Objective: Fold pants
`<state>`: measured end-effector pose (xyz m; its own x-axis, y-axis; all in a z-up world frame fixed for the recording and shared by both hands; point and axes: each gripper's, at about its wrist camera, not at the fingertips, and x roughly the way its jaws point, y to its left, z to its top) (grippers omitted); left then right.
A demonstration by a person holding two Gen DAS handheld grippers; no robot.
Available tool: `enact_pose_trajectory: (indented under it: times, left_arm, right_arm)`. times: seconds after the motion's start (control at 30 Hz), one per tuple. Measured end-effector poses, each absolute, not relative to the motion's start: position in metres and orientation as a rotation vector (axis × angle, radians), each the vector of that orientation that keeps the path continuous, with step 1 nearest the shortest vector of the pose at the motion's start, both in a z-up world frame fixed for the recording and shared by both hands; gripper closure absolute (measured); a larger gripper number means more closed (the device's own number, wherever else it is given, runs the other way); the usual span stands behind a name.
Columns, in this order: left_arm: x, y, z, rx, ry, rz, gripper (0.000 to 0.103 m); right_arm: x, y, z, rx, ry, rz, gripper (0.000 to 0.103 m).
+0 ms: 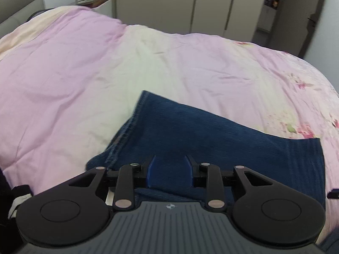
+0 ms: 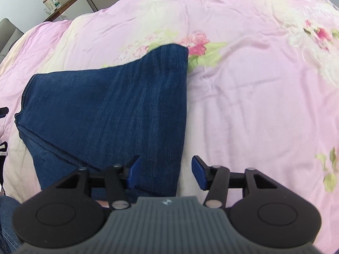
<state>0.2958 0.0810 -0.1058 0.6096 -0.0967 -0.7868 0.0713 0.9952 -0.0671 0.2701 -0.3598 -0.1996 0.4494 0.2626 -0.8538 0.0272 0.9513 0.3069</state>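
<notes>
While the folded pants (image 2: 110, 110) lie flat on the bed (image 2: 254, 97), both grippers are held above their near edge with nothing clamped. The dark blue denim is seen spread on a pink floral quilt, with a stitched side seam running along its left edge in the left wrist view and a straight folded edge on its right in the right wrist view.

The left gripper (image 1: 170, 172) is held over the denim with its blue pads parted to a moderate gap; cloth is seen behind the gap, but no pinch on it is shown. The right gripper (image 2: 166, 174) is opened somewhat wider and is placed astride the right edge of the pants: its left pad is over denim, its right pad over bare quilt. No fold is caught between the pads.

Around the pants the quilt is wrinkled but unobstructed on the far and right sides. At the far left a nightstand (image 2: 65, 8) carrying a few small containers is seen, beside a grey upholstered headboard (image 1: 19, 4). Pale wardrobe doors (image 1: 175, 2) are seen beyond the far side of the bed. Some dark and white cloth is glimpsed at the near left edge, too cropped to be identified.
</notes>
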Motion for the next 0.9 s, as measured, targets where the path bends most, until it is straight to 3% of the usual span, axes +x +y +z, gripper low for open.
enact_pose_trajectory:
  times: [0.17,0.43,0.63,0.9]
  left_arm:
    - [0.302,0.012,-0.117,0.125,0.904,-0.301,0.068]
    - [0.315,-0.088,-0.174,0.507,0.936,-0.554,0.078]
    - [0.353,-0.108,-0.212,0.71,0.927,-0.515,0.083]
    - [0.405,-0.128,-0.233,0.743,0.957,-0.502,0.084]
  right_arm:
    - [0.298,-0.366,-0.201,0.314,1.101,0.146,0.054]
    - [0.306,-0.369,-0.219,0.373,1.105,0.159,0.055]
    - [0.317,-0.37,-0.228,0.398,1.084,0.191,0.055]
    - [0.33,-0.369,-0.241,0.406,1.063,0.205,0.055]
